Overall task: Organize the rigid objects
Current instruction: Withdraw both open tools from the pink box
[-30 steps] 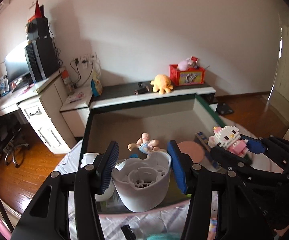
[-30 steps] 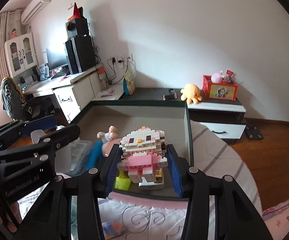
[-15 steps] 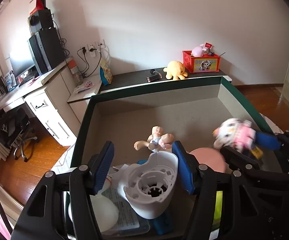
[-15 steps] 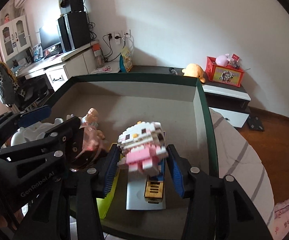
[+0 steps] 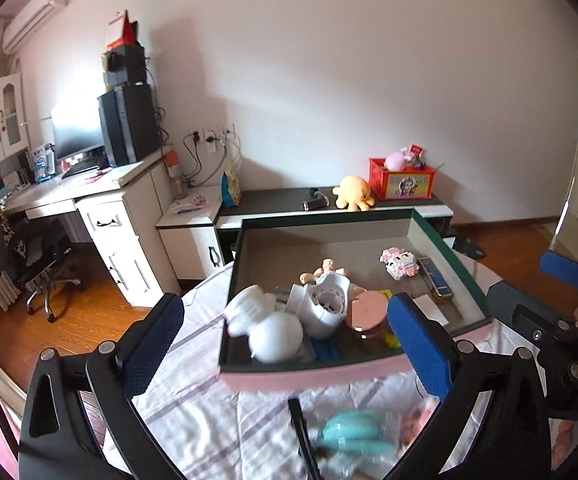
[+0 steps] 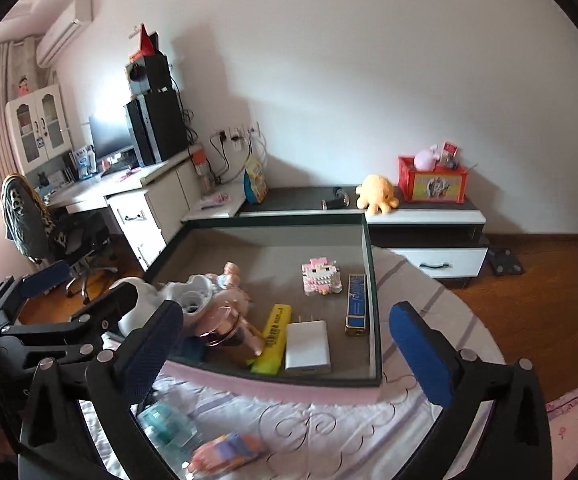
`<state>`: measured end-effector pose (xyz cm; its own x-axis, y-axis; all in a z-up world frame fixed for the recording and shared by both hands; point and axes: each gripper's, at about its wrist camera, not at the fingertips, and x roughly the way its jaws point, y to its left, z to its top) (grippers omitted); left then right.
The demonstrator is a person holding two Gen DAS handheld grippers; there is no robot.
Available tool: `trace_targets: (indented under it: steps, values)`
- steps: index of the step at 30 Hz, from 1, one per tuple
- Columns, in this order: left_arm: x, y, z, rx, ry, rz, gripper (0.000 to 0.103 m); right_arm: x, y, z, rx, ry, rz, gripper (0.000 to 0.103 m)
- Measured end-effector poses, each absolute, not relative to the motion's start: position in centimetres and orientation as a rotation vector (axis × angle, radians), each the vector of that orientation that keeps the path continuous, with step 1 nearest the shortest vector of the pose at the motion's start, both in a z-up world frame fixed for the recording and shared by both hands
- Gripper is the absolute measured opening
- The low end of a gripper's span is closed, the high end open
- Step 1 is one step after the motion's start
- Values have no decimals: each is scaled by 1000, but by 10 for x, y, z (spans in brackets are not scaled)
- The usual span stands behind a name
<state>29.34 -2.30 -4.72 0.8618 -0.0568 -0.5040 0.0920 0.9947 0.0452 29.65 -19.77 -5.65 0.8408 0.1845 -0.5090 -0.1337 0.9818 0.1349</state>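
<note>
A green-rimmed box (image 5: 309, 362) (image 6: 373, 280) with a grey floor lies on the bed. The white ribbed plastic cup (image 5: 325, 308) (image 6: 193, 296) lies on its side at the box's near left. The pink and white block cat (image 5: 399, 262) (image 6: 321, 276) rests on the box floor further back. My left gripper (image 5: 285, 320) hovers in front of the box, its jaws opening wide with nothing between the pads. My right gripper (image 6: 287, 320) also hangs short of the box, jaws opening and empty.
The box also holds a doll (image 5: 327, 270), a pink-lidded jar (image 5: 367, 312), a white rounded piece (image 5: 273, 336), a yellow bar (image 6: 273, 336), a white charger (image 6: 307, 346) and a blue case (image 6: 356, 300). A teal item (image 5: 353, 436) lies on the bedsheet in front.
Both grippers let go and drew back from the box with jaws spread wide. The white cup now lies in the box at left, the block cat on its floor.
</note>
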Motion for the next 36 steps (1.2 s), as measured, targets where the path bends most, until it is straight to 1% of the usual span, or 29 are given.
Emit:
trace_targets:
  steps: [7, 13, 17, 27, 36]
  values:
    - [206, -2, -22, 32, 441, -77, 103, 215, -169, -28, 16, 434, 171, 103]
    - [139, 5, -13, 28, 345, -31, 103, 150, -156, -20, -19, 365, 152, 103]
    - [110, 9, -8, 37, 316, -17, 103, 118, -149, -17, -5, 347, 156, 103]
    - [81, 6, -5, 43, 280, -19, 103, 75, -147, -16, 16, 326, 146, 103]
    - [82, 0, -7, 48, 289, -27, 103, 69, -152, -17, 16, 322, 131, 103]
